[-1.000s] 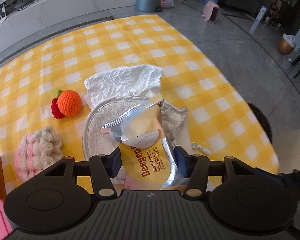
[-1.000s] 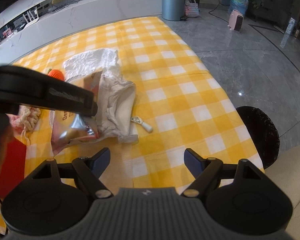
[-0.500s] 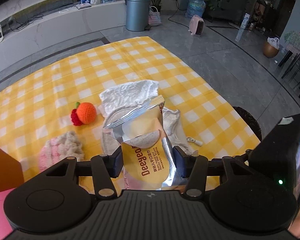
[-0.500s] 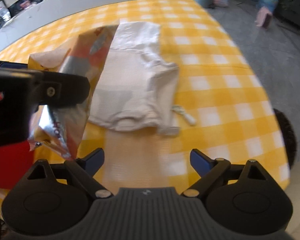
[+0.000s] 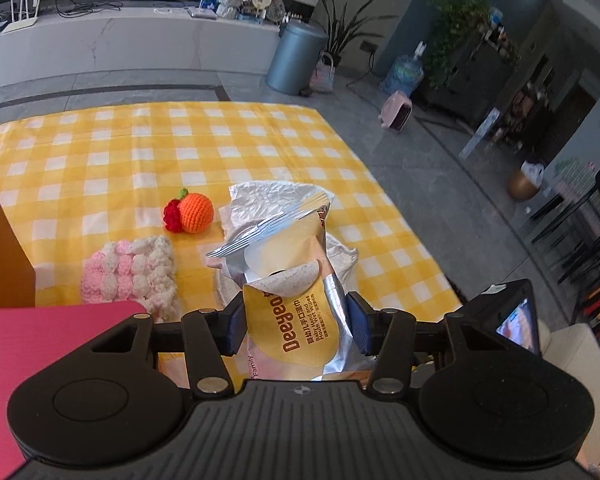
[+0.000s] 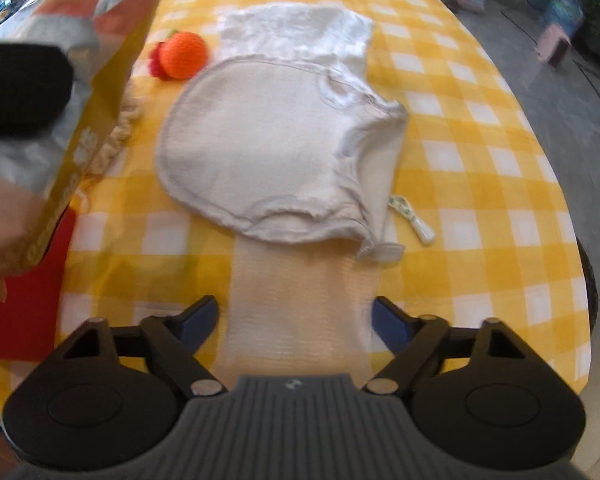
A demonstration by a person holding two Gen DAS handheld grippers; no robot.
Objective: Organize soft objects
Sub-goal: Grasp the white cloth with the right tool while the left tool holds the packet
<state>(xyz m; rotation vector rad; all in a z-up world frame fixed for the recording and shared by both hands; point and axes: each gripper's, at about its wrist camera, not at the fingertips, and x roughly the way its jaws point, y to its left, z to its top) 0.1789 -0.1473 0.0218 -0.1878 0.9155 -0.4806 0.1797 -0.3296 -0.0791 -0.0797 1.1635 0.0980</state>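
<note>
Left gripper clamped on the wipes pack, lifted above the table. Right gripper closing, nothing between jaws yet. Cloth bib lying flat straight ahead of right gripper, long axis running away; right hand nearer.

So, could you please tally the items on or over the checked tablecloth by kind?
Crocheted items: 2, the orange fruit and the pink-and-white piece
Cloth items: 2, the beige bib and the white cloth
Wet-wipes packs: 1, the pack in the left gripper
Total: 5
</note>
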